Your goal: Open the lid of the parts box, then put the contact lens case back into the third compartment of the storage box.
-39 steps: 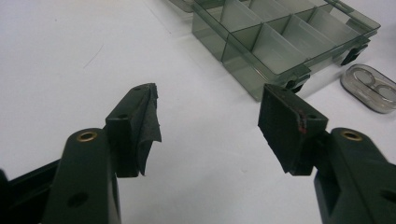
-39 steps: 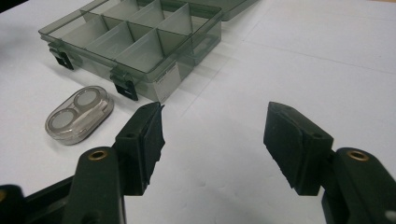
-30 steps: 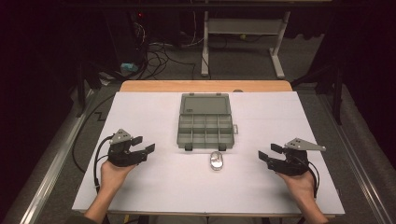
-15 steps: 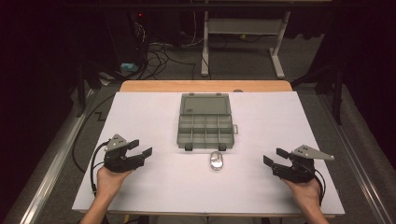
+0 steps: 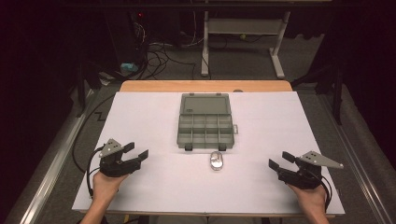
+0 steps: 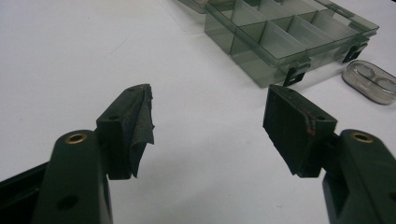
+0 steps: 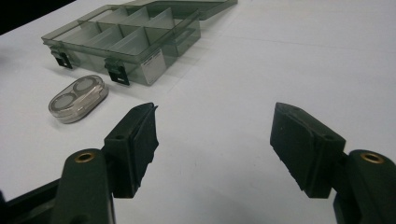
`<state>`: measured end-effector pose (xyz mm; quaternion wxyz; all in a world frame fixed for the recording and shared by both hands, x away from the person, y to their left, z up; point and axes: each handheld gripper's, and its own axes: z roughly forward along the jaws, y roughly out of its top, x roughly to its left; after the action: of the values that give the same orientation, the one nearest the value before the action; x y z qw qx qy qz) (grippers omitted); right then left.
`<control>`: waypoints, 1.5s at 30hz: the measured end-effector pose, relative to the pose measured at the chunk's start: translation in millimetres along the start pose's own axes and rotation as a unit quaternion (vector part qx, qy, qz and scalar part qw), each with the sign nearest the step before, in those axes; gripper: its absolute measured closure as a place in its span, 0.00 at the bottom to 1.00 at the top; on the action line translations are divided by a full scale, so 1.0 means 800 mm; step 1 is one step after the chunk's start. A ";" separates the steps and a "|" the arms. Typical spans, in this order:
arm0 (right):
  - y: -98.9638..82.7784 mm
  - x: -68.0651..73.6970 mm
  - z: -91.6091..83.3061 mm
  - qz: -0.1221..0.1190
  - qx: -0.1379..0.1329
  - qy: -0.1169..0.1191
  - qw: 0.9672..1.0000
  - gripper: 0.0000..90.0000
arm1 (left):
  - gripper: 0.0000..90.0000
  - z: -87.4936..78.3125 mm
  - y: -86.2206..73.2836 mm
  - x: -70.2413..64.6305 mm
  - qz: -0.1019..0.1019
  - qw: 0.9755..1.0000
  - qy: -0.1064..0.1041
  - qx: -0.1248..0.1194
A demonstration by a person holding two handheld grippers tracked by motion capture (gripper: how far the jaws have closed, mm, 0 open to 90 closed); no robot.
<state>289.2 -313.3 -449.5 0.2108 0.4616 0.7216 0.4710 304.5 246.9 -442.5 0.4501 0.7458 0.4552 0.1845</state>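
Observation:
A grey see-through compartment box [image 5: 205, 122] lies at the table's middle with its lid folded back. Just in front of it sits a small clear oval case [image 5: 216, 160]. My left gripper [image 5: 137, 150] hovers near the front left of the white table, aimed toward the box, open with nothing between its pads. My right gripper [image 5: 279, 159] mirrors it at the front right, also open around nothing. Both pairs of jaws have just been opening. The left gripper view has its gripper [image 6: 208, 116] before the box [image 6: 280, 37] and case [image 6: 371, 81]. The right gripper [image 7: 215, 126] faces the box [image 7: 126, 37] and case [image 7: 78, 99].
The white table sheet [image 5: 289, 121] ends in a wooden strip [image 5: 205, 86] at the far side. Metal rails [image 5: 51, 163] run along both sides. Beyond the table are floor cables [image 5: 159, 56] and a desk frame [image 5: 243, 28].
Both hands have drawn back toward the near edge, the right one more and slightly outward. Both pairs of jaws stand a little wider. Box and case have not moved.

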 end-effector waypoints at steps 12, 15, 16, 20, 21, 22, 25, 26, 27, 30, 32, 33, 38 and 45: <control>-0.013 -0.008 -0.012 0.009 -0.015 -0.011 1.000 0.34 | 0.35 -0.015 -0.018 0.007 -0.017 0.999 0.016 -0.023; -0.017 -0.009 -0.014 0.008 -0.015 -0.013 1.000 0.34 | 0.34 -0.019 -0.024 0.009 -0.020 0.999 0.021 -0.027; -0.017 -0.009 -0.014 0.008 -0.015 -0.013 1.000 0.34 | 0.34 -0.019 -0.024 0.009 -0.020 0.999 0.021 -0.027; -0.021 -0.007 -0.019 0.002 -0.023 -0.013 1.000 0.32 | 0.34 -0.023 -0.032 0.011 -0.028 0.999 0.023 -0.032; -0.024 -0.006 -0.019 0.002 -0.023 -0.011 1.000 0.32 | 0.34 -0.024 -0.037 0.013 -0.031 0.999 0.022 -0.031; -0.024 -0.006 -0.019 0.002 -0.023 -0.011 1.000 0.32 | 0.34 -0.024 -0.037 0.013 -0.031 0.999 0.022 -0.031; -0.025 -0.005 -0.021 -0.003 -0.033 -0.014 0.999 0.32 | 0.34 -0.027 -0.046 0.016 -0.038 0.999 0.023 -0.030; -0.025 -0.005 -0.021 -0.003 -0.033 -0.014 0.999 0.32 | 0.34 -0.027 -0.046 0.016 -0.038 0.999 0.023 -0.030; -0.025 -0.004 -0.022 0.000 -0.036 -0.015 0.999 0.32 | 0.34 -0.028 -0.047 0.016 -0.038 0.998 0.026 -0.030; -0.026 -0.003 -0.021 -0.002 -0.034 -0.019 0.999 0.32 | 0.34 -0.030 -0.050 0.016 -0.040 0.998 0.028 -0.034; -0.026 -0.003 -0.021 0.000 -0.036 -0.019 0.999 0.31 | 0.34 -0.031 -0.051 0.017 -0.041 0.998 0.029 -0.034; -0.025 -0.004 -0.021 0.004 -0.039 -0.020 0.999 0.31 | 0.34 -0.030 -0.052 0.017 -0.042 0.998 0.028 -0.032; -0.024 -0.006 -0.024 0.011 -0.048 -0.022 0.999 0.31 | 0.34 -0.028 -0.053 0.016 -0.041 0.999 0.024 -0.026; -0.024 -0.006 -0.022 0.011 -0.047 -0.024 0.999 0.31 | 0.34 -0.028 -0.052 0.015 -0.042 0.998 0.022 -0.030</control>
<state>269.3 -328.6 -458.8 0.2442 0.4705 0.6879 0.4958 274.2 276.1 -467.2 0.4692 0.7079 0.4906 0.1950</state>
